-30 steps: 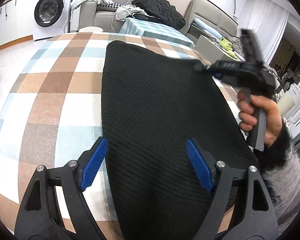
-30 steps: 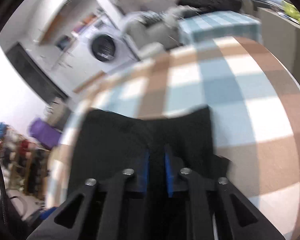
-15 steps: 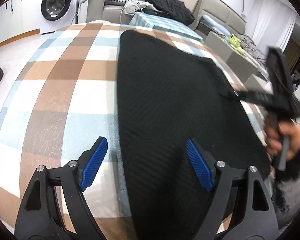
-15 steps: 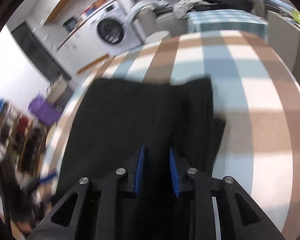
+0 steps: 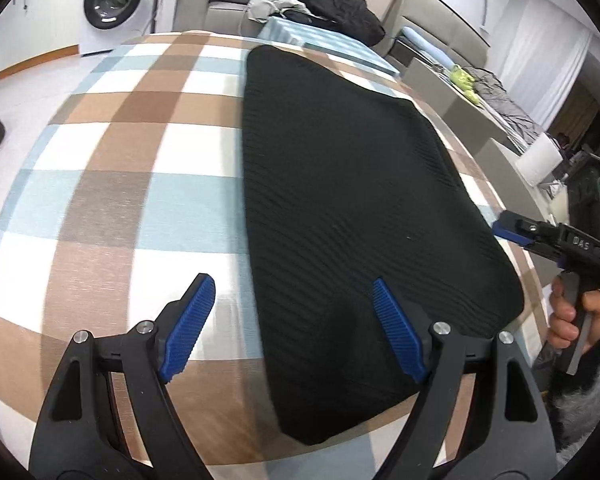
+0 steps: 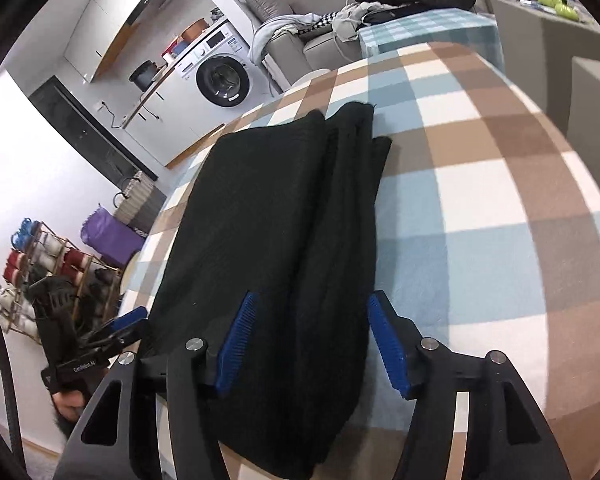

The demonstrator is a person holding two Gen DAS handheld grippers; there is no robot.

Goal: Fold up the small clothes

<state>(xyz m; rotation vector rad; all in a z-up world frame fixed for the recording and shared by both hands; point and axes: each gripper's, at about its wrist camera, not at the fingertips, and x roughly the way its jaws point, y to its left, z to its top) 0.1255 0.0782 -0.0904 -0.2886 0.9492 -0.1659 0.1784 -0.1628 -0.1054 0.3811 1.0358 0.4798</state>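
Item: black ribbed garment (image 5: pixel 352 208), laid flat in a long folded strip on the checked tablecloth (image 5: pixel 132 168), its near end at the table's front edge; stacked lengthwise folds are seen along its one side in the right wrist view (image 6: pixel 300 220). Left gripper (image 5: pixel 296 332): jaws held wide apart, nothing between the pads, one finger above the bare cloth and the other above the garment's near corner. Right gripper (image 6: pixel 312 344): jaws opening, the garment's near end lying beneath and between the pads, which are not pressed on it. Hazards, as judged: the stacked side folds may be dragged out of line if only the top layer is pinched; the tablecloth may be caught together with the knit if the left jaws are closed low; the near end may slip off the table edge if it is tugged toward the person. Surface: brown, blue and white check, smooth, otherwise bare. Room: washing machine (image 6: pixel 220 76) against the far wall, sofa heaped with clothes (image 5: pixel 300 4), shoe rack (image 6: pixel 52 264) at floor level.
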